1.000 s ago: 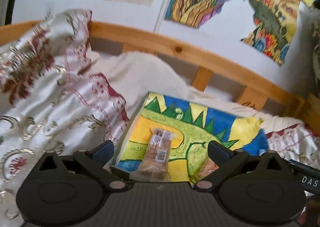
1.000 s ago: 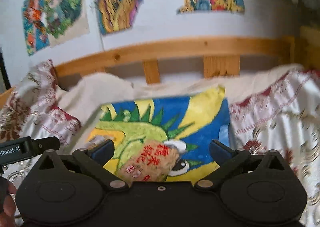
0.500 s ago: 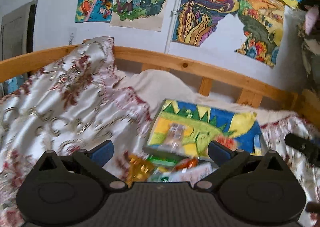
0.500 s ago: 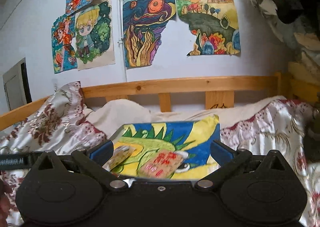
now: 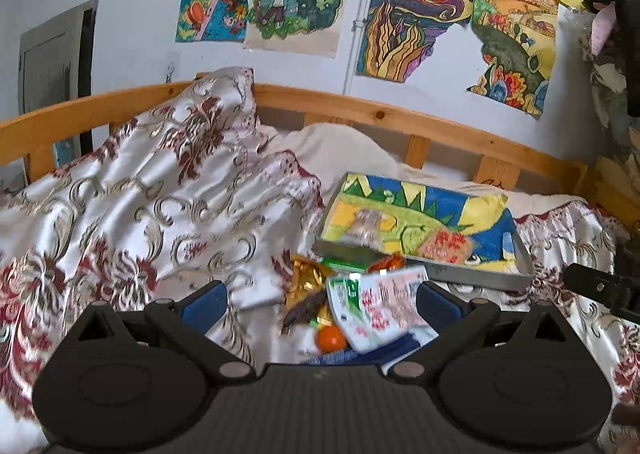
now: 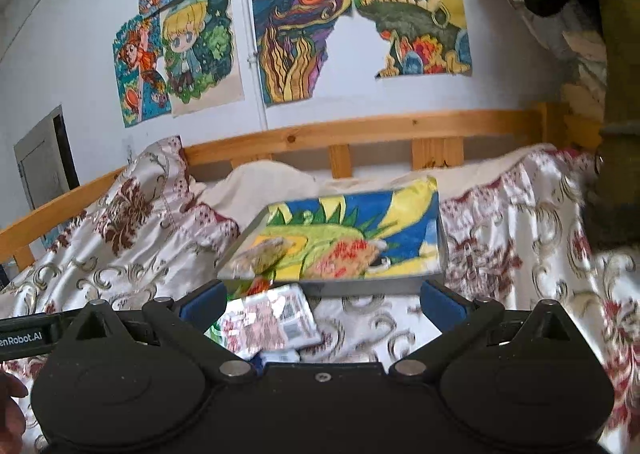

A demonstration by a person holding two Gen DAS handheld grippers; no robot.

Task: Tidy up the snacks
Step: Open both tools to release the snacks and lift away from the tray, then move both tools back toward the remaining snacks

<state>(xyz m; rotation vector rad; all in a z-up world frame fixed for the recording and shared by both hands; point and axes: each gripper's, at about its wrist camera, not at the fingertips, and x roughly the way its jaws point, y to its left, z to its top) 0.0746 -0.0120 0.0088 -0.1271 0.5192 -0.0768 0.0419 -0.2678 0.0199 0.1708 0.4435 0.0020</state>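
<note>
- Now both claws hang above the bed, jaws spread wide and empty: the left claw (image 5: 320, 304) over the snack pile (image 5: 352, 302), the right claw (image 6: 322, 304) nearer the tray (image 5: 480, 278)
- Two packets already lie in the tray on its bright painted liner: a clear one (image 5: 366, 226) to the left, a red-printed one (image 5: 446, 244) beside it, apart from each other
- Loose snacks sit on the bedspread (image 5: 160, 214) just in front of the tray: a white pouch (image 5: 376, 308) on top, a gold wrapper (image 5: 306, 278), a dark strip (image 5: 306, 308), an orange sweet (image 5: 330, 338)
- My reading: the step in hand is picking the next snack, and most of the pile is not yet sorted
- The white pouch looks the easiest take, since it lies uppermost and between the left fingers
- Come down square over its middle and close across the short side, so the slick film does not slide out
- Pinch only the pouch; the cloth under it is soft and folds could get caught
- Lift clear of the tray wall before moving across, then set it flat in a bare part of the liner
</note>
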